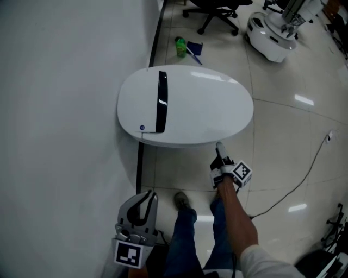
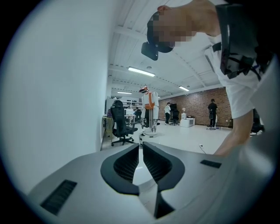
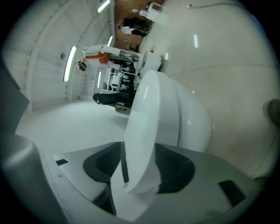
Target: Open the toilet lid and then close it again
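One toilet (image 1: 185, 106), two grippers, left gripper (image 1: 147, 196) and right gripper (image 1: 219, 147), one green bottle (image 1: 180, 47), one office chair (image 1: 216, 10), one floor cable (image 1: 298, 185), one white robot base (image 1: 270, 33)

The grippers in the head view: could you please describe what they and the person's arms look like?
The left claw and right claw are grey with black ribbed pads. Each carries a cube of black-and-white square markers. The right arm has a pale sleeve.
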`<state>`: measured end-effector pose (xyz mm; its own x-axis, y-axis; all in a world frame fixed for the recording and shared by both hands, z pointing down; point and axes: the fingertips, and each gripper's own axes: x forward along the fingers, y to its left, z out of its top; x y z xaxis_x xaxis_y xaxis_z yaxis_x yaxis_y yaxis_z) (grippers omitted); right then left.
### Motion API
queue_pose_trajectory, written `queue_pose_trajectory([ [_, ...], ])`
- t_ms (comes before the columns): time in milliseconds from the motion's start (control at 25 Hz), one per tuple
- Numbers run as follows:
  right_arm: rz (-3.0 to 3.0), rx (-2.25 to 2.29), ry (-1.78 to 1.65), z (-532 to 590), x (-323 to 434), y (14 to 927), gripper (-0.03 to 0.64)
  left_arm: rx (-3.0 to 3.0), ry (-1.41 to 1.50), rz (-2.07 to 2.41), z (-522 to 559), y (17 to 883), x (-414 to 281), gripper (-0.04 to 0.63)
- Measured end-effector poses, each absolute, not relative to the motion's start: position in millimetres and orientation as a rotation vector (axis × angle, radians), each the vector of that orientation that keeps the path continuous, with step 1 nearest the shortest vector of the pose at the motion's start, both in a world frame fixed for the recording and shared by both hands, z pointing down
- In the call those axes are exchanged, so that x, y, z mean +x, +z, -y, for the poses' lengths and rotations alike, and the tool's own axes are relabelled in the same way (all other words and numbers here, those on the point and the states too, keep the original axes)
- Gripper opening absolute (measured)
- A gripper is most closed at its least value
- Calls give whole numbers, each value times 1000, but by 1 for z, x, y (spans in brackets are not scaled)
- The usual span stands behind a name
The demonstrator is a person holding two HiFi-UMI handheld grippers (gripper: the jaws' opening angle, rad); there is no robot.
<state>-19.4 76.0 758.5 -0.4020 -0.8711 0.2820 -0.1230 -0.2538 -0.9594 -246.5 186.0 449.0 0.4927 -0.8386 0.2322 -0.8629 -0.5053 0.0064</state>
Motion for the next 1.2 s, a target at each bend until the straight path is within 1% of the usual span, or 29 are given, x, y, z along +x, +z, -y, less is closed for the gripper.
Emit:
queue_pose_trajectory([
  [40,-1366,-1160,-1742,-80,-18,769,294,2607,309,1487,-185,453,-248,21],
  [120,-1248,-1080,-1775,-81,-14,792,344,2603,312,1480,-181,461,-251,21],
  [160,-1218,-1080,-1783,-78,-12,801,387,2600,313,1478,-179,465,-251,21],
  [440,-1187,-1217,-1844,-42,-13,840,396,2585,346,1447,-167,486,-246,21],
  [680,-1147,-1418,-1889,-34,-15,852,397,2561,366,1457,-161,496,-253,21],
  [800,-1101,-1506,-1865,-37,-14,853,405,2545,365,1475,-160,499,-257,21],
  [920,-1055,-1553,-1875,-35,-14,852,428,2532,358,1493,-159,496,-260,21],
  [1080,-1004,-1621,-1945,-28,-19,848,428,2529,383,1484,-163,501,-266,21],
  [1200,-1019,-1582,-1975,-29,-18,847,402,2524,398,1479,-165,504,-269,21],
])
